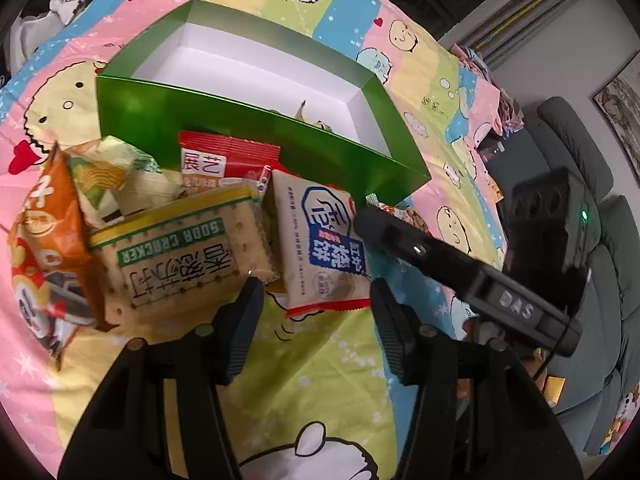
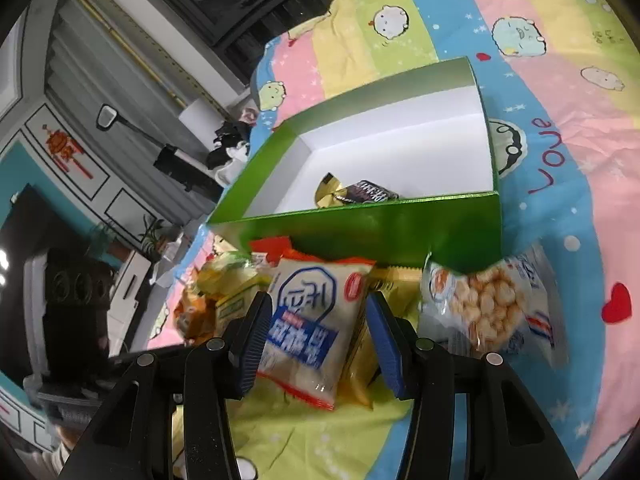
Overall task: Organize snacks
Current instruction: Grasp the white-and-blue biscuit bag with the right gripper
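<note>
Snack packets lie heaped on a cartoon-print sheet (image 1: pixel 328 360) against the near wall of a green box (image 1: pixel 256 132). The left gripper (image 1: pixel 316 296), jaws apart and empty, hangs by a "SODA CRACKER" pack (image 1: pixel 180 256). The right gripper (image 2: pixel 320 312) straddles a white-and-blue packet (image 2: pixel 308 320) (contact unclear). A biscuit bag (image 2: pixel 484 304) sits nearby; the sheet reads "Love".

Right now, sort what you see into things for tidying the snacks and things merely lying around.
For the job:
- green cardboard box with white inside
- white-and-blue snack packet
- soda cracker packet
- orange snack bag
- clear bag of round biscuits

Lying about:
- pastel cartoon bedsheet
- grey sofa
- potted plant
</note>
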{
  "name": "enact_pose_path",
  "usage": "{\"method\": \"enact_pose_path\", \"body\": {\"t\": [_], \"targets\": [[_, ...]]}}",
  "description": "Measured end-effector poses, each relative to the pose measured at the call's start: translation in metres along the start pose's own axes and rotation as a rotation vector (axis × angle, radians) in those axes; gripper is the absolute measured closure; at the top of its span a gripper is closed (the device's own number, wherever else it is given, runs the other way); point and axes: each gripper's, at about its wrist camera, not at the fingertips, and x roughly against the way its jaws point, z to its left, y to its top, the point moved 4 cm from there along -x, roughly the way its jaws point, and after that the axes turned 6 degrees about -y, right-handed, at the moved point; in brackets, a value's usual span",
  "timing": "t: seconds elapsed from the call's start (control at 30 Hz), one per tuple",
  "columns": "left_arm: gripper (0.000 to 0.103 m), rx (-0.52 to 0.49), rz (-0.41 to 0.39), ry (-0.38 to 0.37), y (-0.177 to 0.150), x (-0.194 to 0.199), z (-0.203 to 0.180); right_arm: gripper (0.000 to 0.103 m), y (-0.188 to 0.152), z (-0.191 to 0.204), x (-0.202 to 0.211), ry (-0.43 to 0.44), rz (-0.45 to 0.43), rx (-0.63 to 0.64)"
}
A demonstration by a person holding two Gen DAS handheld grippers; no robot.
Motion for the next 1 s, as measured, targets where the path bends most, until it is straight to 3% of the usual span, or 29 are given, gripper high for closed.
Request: {"method": "enact_pose_path", "body": {"t": [0.1,0.37,0.47,0.7,0.77,0.83,1.0], "targets": [[0.064,0.002,0.013,-0.002,0.002,-0.005,0.002,0.051,0.002,-0.003,-0.007,0.001,0.020,0.000],[0.068,0.042,0.048,-0.009,0.005,-0.019,0.010,0.051,0.000,0.003,-0.016,0.029,0.096,0.051],[0.068,0.048,0.041,-0.011,0.008,-0.014,0.012,0.051,0.001,-0.001,-0.013,-0.001,0.101,0.036],[0.074,0.055,0.046,-0.015,0.007,-0.020,0.014,0.052,0.001,0.000,-0.018,0.046,0.110,0.037],[0.076,0.074,0.052,-0.022,0.007,-0.022,0.017,0.056,0.002,0.000,-0.021,0.057,0.114,0.044],[0.077,0.081,0.048,-0.022,0.009,-0.022,0.018,0.072,0.001,0.000,-0.023,0.049,0.115,0.053],[0.078,0.068,0.049,-0.018,0.008,-0.020,0.019,0.079,-0.001,-0.004,-0.023,0.075,0.103,0.024]]}}
